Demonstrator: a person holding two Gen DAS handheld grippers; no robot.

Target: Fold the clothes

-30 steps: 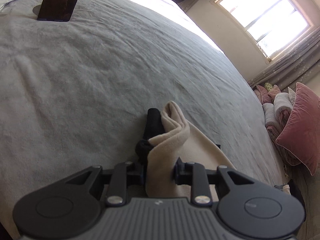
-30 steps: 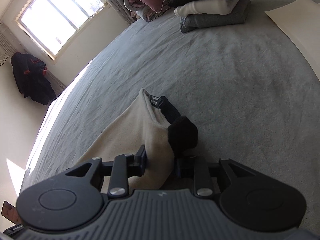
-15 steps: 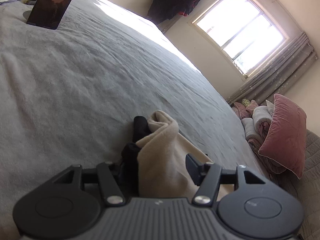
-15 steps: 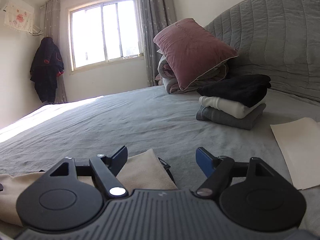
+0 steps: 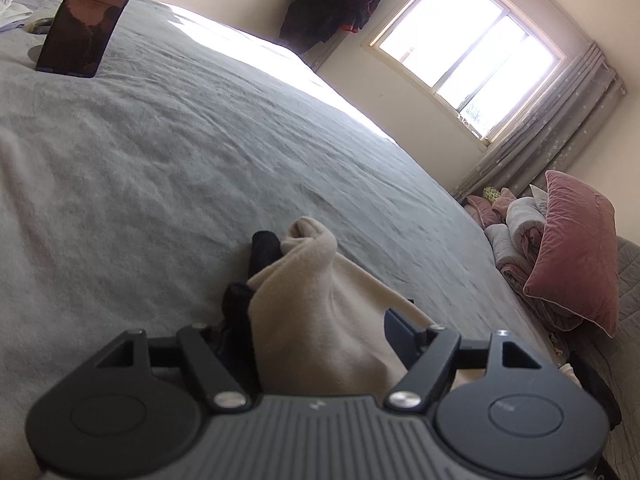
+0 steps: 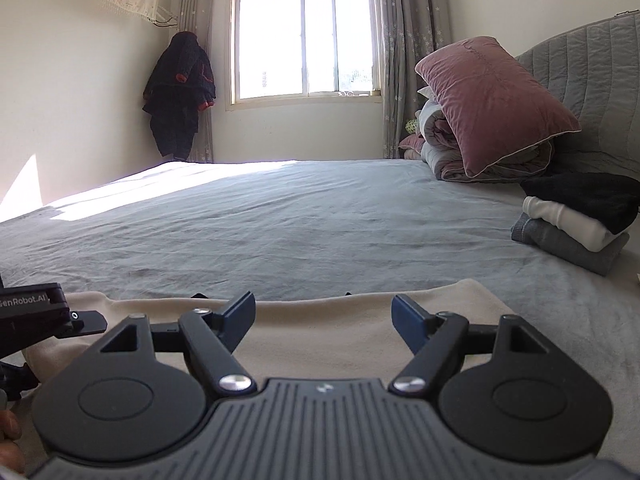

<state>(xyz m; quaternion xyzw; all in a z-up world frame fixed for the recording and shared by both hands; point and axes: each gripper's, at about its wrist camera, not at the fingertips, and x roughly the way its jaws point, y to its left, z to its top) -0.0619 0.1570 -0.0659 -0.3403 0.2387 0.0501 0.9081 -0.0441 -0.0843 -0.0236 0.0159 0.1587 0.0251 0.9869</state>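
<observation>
The cream garment (image 5: 320, 320) is released, bunched between the opening left tongs (image 5: 308, 332) and flat beneath the spread right tongs (image 6: 324, 316); further folding is judged outstanding.

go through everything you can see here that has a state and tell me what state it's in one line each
Left claw: jaws opening, beige garment between them, no longer clamped.
Right claw: open, nothing between its jaws.
Beige garment: lying on the bed, bunched at the left claw's end.
Stack of clothes: folded, three pieces piled.
Window: curtains drawn back.
Dark jacket: hanging in the corner.
Pink pillow: leaning on rolled bedding.
</observation>
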